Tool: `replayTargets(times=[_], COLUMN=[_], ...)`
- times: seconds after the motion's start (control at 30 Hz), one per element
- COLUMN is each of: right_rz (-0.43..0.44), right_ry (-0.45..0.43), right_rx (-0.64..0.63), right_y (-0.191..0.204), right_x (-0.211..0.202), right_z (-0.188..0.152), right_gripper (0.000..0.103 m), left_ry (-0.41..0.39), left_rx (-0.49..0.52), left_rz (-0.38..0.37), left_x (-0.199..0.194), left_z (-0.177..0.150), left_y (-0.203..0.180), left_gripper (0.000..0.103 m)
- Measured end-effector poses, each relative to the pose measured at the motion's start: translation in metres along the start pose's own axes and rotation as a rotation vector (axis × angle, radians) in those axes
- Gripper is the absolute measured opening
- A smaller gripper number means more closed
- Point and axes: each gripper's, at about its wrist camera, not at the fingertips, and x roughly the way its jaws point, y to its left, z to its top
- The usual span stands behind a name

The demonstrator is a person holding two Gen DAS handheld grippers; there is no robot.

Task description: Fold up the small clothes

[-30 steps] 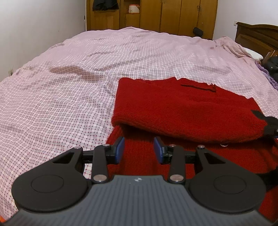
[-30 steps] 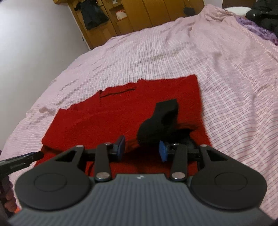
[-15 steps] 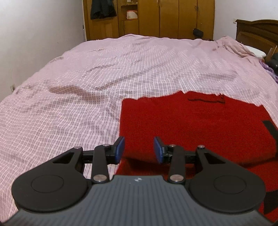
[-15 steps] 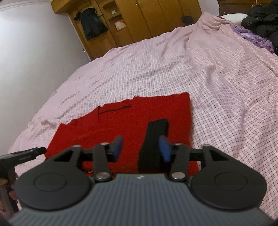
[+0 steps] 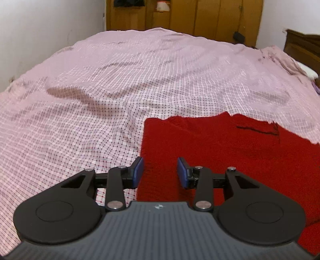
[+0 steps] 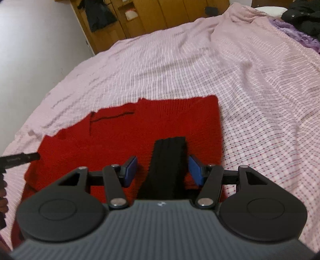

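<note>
A red knit sweater (image 5: 230, 152) lies folded flat on the pink checked bedspread (image 5: 100, 104), neckline at the far edge. Its black ribbed cuff (image 6: 170, 158) rests on top of the red body (image 6: 124, 130), near the right side. My right gripper (image 6: 163, 170) hovers over that cuff, jaws open; the cuff lies between the blue pads (image 6: 195, 170) without being pressed. My left gripper (image 5: 161, 172) stands open over the sweater's left edge, nothing between its fingers. One left finger (image 6: 20, 159) shows at the left of the right wrist view.
A wooden wardrobe (image 5: 200, 16) stands beyond the bed, a white wall (image 5: 40, 40) to its left. A dark headboard (image 5: 304, 48) and pillow sit far right. Dark clothes (image 6: 302, 16) and purple fabric (image 6: 296, 34) lie at the bed's far right corner.
The right jaws let go of the black cuff, which now lies flat on the sweater. Both grippers drew back toward the near edge, and the folded sleeve has settled flat.
</note>
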Motion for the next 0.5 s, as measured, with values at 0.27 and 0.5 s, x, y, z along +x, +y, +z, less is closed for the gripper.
replayTargets(times=[0.27,0.5], right_rz=[0.036,-0.013], right_ry=[-0.013,-0.236], right_rx=[-0.11,-0.122], right_y=[0.022,0.035], right_x=[-0.002,-0.041], right_z=[0.018,0.058], right_gripper=[0.016,0.015], left_ry=[-0.067,-0.191], left_rx=[-0.007,-0.012], left_rz=[-0.023,-0.069], left_x=[-0.008,-0.022], left_z=[-0.01,-0.012], left_y=[-0.013,-0.026], left_gripper=[0.045,0.045])
